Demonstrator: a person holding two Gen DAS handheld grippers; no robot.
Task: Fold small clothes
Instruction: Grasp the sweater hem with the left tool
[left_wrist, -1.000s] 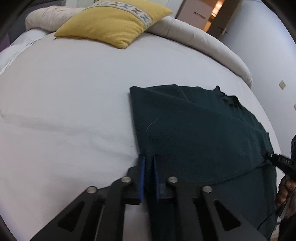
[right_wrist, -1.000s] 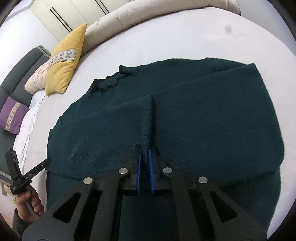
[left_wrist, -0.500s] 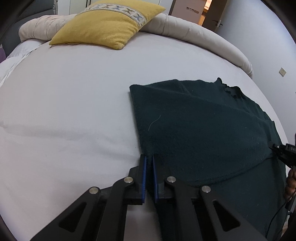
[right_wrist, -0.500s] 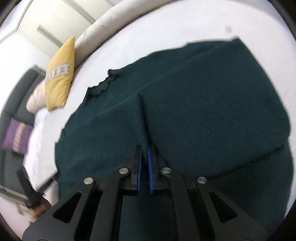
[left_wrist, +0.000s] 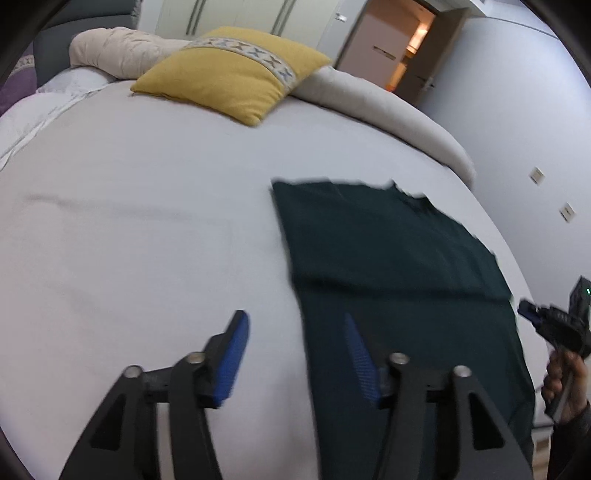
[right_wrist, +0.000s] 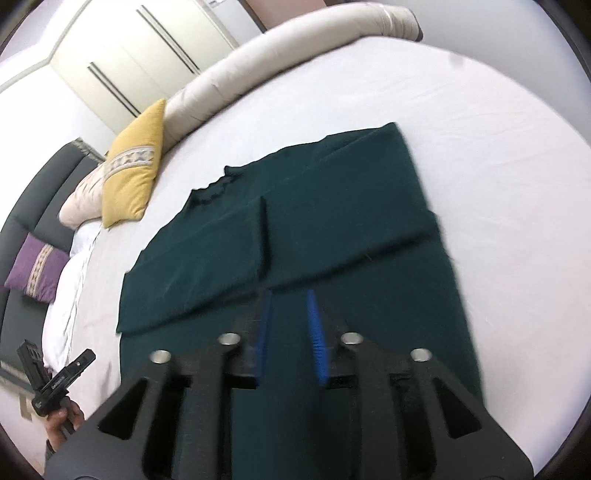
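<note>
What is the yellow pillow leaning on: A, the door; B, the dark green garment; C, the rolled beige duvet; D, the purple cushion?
C: the yellow pillow rests against the rolled beige duvet at the far edge of the bed, well apart from the garment.

The sweater (right_wrist: 332, 206) is plain dark green. The sheet (left_wrist: 129, 229) is white. A yellow pillow (left_wrist: 229, 77) carries a pale band of blue-and-tan crosses. A purple pillow (right_wrist: 35, 271) has a similar band. The duvet (right_wrist: 295, 48) is cream; the finger pads (left_wrist: 231, 363) are blue.
</note>
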